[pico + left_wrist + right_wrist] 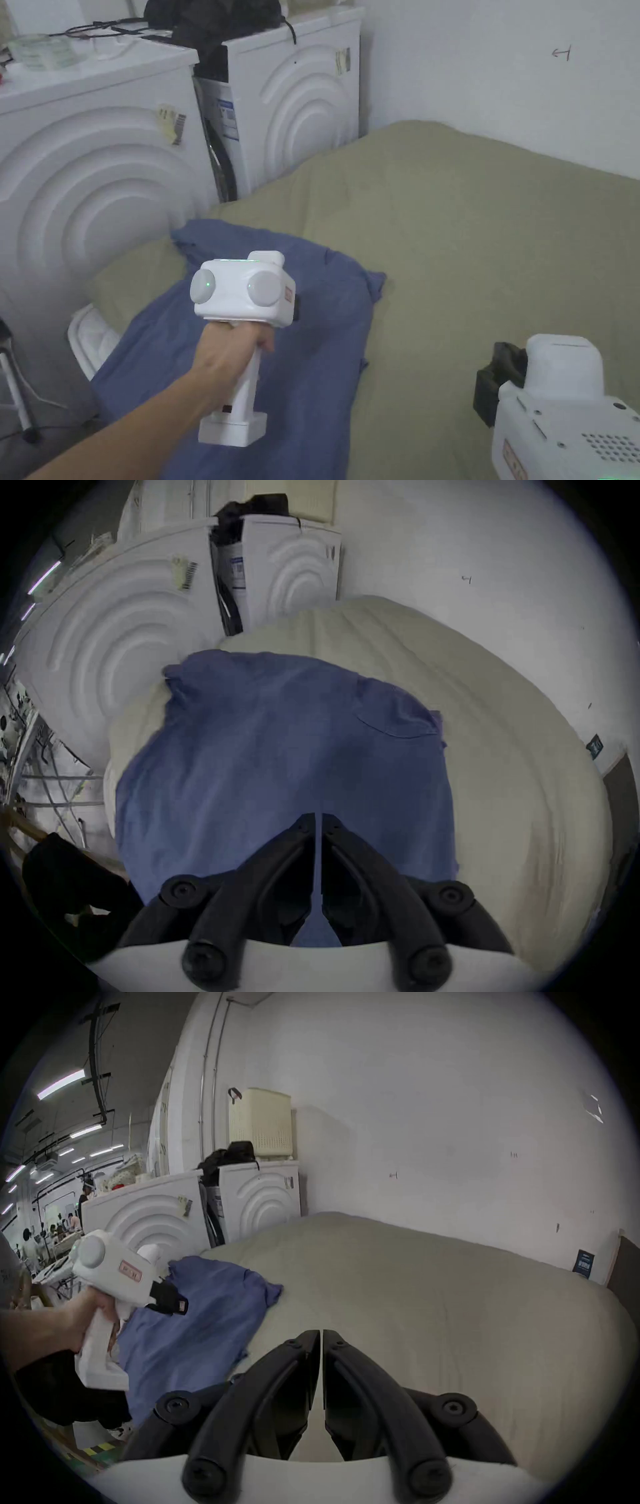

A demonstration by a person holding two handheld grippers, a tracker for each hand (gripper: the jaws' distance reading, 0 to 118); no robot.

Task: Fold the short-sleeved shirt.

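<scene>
Both hand-held grippers, left [318,821] and right [321,1336], are nearly closed and empty, so you open them first, then take the blue shirt [312,350] lying crumpled on the bed [500,237] by its corners.

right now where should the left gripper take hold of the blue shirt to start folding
Probably the far right corner of the shirt, which juts out onto bare bedding with its edge free. Come in from the right, low over the bed; the left gripper hovers above the shirt's middle, fingers nearly closed.

text: none legible | stickers on white cabinets [170,124]: blurred | tool label [130,1271]: too small
</scene>
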